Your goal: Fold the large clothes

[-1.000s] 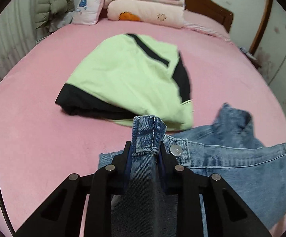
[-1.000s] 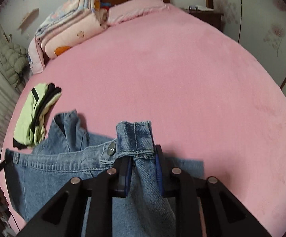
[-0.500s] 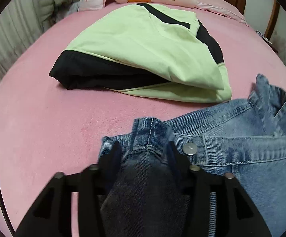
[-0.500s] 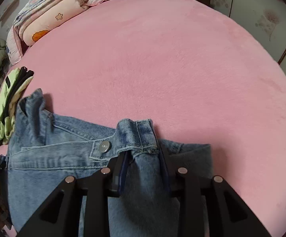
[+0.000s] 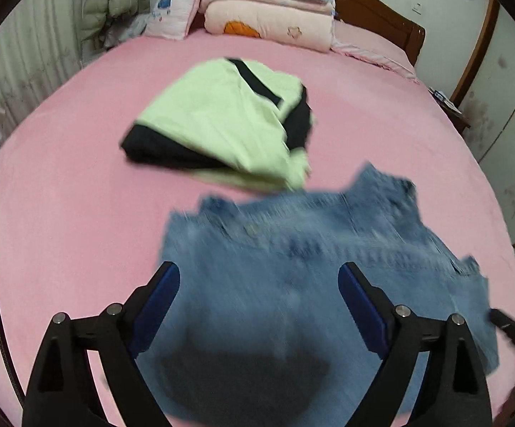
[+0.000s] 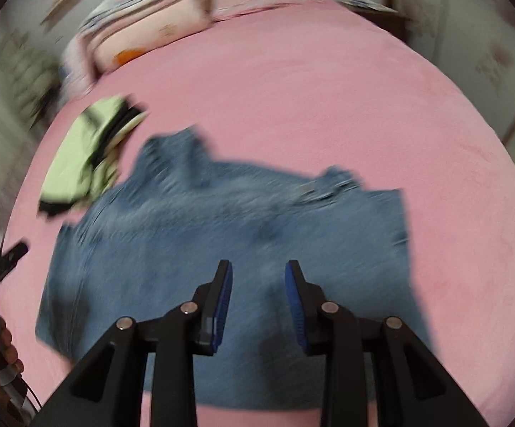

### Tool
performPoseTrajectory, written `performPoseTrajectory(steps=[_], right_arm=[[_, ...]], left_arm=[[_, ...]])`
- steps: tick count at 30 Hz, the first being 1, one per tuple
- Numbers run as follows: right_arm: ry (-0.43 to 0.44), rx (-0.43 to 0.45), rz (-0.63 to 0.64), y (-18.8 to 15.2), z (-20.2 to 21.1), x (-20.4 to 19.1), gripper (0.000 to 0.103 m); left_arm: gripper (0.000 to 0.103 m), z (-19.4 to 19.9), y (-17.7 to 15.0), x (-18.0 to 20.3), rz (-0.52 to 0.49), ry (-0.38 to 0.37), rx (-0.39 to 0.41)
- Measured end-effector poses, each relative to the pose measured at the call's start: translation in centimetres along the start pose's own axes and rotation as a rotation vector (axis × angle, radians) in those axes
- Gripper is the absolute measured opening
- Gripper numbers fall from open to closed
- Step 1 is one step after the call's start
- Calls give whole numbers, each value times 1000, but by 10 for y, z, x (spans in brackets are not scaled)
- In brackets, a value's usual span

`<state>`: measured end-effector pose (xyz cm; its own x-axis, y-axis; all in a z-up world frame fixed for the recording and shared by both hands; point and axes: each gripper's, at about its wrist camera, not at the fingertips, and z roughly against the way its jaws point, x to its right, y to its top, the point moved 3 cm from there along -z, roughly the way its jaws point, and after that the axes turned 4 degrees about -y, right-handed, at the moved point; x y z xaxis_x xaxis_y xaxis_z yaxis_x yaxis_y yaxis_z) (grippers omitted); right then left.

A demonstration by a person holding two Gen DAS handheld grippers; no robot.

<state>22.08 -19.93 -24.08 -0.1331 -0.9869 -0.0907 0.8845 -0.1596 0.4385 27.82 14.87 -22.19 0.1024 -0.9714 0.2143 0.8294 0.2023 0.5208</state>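
Both grippers are empty: left gripper [image 5: 259, 284] jaws opening wide, right gripper [image 6: 258, 286] narrower, neither pinching anything. Jeans [image 5: 311, 274] lie doubled on the pink bed [image 5: 61, 185] beside a folded green top [image 5: 222, 124], probably making a stack.

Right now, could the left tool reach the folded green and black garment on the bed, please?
Probably yes: the left tool hangs over the jeans with its jaws opening and empty, and only bare pink bed separates them from the green and black garment.

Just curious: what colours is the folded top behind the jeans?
Pale green with black trim, clearest in the left wrist view.
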Motion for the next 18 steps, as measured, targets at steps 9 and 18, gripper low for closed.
performPoseTrajectory(steps=[9,18], right_arm=[[93,-42,145,-67,-26,-80,31],[-219,-22,103,-67,-41,45,16]], left_arm=[[90,-36,-89,34,-139,127,-128],[103,-50,-87,-25,-53,164,-152]])
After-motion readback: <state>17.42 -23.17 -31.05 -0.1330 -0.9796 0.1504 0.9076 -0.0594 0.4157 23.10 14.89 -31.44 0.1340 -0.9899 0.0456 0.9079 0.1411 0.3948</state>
